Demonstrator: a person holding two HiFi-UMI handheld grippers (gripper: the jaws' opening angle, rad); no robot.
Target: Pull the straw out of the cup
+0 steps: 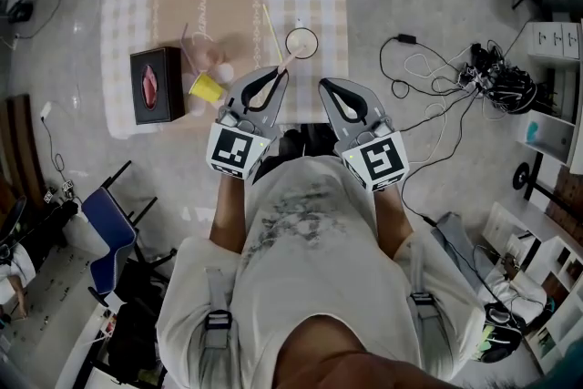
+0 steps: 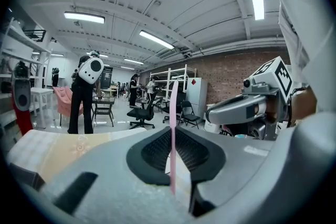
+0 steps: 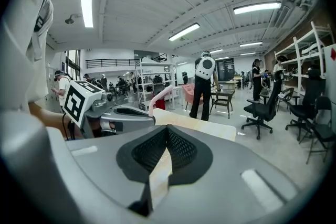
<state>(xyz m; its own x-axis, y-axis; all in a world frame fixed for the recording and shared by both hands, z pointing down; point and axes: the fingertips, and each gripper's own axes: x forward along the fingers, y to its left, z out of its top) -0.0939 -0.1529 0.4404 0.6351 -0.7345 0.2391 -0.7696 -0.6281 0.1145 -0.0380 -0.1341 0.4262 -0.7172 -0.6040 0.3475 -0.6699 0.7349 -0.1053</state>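
Grey left gripper (image 1: pixel 279 70), right gripper (image 1: pixel 322 85); white T-shirt (image 1: pixel 314 237), perhaps faintly printed.

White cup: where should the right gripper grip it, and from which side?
Probably its side wall below the rim, coming level from the right. The cup stands upright, mouth up, and the straw in the left gripper slants at its near-left edge, crowding that side. Open the shut right gripper first.

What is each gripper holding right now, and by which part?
The left gripper pinches the pink straw partway along its shaft, with one end sticking out past the tips. The right gripper is shut and holds nothing.
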